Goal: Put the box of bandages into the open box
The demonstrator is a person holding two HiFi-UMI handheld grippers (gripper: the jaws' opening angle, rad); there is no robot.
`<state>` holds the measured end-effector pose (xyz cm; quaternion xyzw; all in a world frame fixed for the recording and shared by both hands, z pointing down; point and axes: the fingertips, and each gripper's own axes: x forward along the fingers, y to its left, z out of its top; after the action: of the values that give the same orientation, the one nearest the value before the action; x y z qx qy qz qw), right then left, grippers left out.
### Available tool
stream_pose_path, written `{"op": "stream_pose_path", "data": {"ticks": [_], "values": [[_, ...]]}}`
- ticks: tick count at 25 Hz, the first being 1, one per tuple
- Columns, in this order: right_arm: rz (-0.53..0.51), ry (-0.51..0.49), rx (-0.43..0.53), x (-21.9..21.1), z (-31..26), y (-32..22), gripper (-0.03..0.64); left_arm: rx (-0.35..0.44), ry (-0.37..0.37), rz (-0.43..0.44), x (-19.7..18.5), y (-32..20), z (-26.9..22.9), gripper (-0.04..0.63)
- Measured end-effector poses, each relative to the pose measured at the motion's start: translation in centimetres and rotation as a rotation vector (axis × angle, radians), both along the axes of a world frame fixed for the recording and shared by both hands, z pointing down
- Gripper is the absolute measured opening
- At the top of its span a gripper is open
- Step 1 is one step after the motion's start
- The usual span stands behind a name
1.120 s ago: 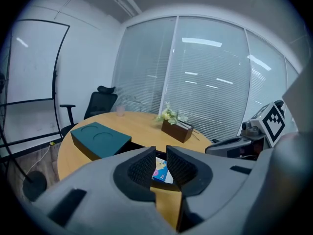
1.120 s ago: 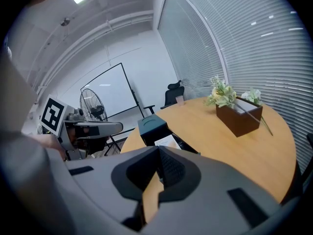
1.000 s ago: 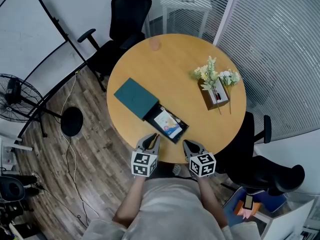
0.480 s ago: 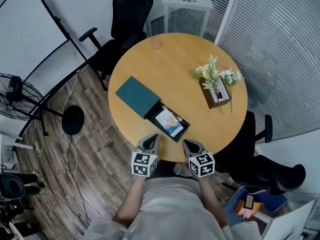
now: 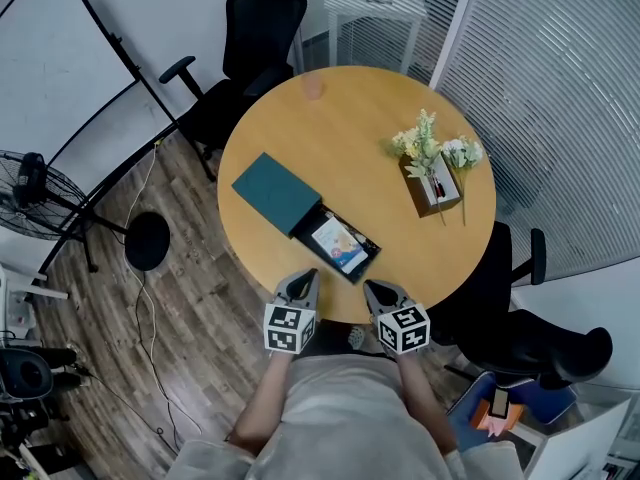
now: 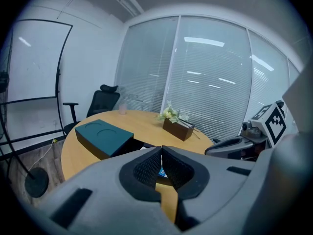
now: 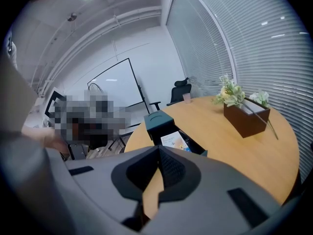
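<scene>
At centre of the floor: one round wooden table (image 5: 350, 133), carrying all items below.
Far left, at the table edge: black office chair (image 5: 250, 38); a second black chair (image 5: 545, 343) at near right.
Left, on the floor: standing fan (image 5: 28, 193).
Left half of table: teal lid (image 5: 275, 193), lying flat, its near-right edge against the open box (image 5: 357, 272).
Right half of table: brown planter (image 5: 432, 186) with pale flowers, well apart from the box.
Near edge of table: left claw (image 5: 306, 274) and right claw (image 5: 369, 287), side by side, both clenched on nothing, jaw tips together, pointing toward the open box.
Inside the open box: box of bandages (image 5: 337, 245), lying flat, printed face up.
Far edge of table: small pale cup (image 5: 312, 88).
</scene>
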<state>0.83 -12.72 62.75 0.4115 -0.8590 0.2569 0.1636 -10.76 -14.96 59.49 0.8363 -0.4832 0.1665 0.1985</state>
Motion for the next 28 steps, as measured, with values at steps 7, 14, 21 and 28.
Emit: {"op": "stream_pose_path", "data": {"ticks": [7, 14, 21, 28], "values": [[-0.011, -0.008, 0.009, 0.00, -0.06, 0.32, -0.005, -0.001, 0.000, 0.006, 0.36, 0.11, -0.17, 0.011], [-0.031, 0.001, 0.015, -0.08, -0.09, 0.58, -0.005, 0.001, -0.006, 0.005, 0.58, 0.40, -0.04, 0.011], [-0.047, 0.019, 0.029, -0.13, -0.18, 0.87, -0.005, 0.008, -0.011, 0.015, 0.93, 0.53, -0.23, 0.011], [-0.041, 0.026, 0.034, 0.18, -0.21, 1.01, -0.005, 0.033, -0.018, 0.013, 0.74, 0.62, -0.53, 0.011]]}}
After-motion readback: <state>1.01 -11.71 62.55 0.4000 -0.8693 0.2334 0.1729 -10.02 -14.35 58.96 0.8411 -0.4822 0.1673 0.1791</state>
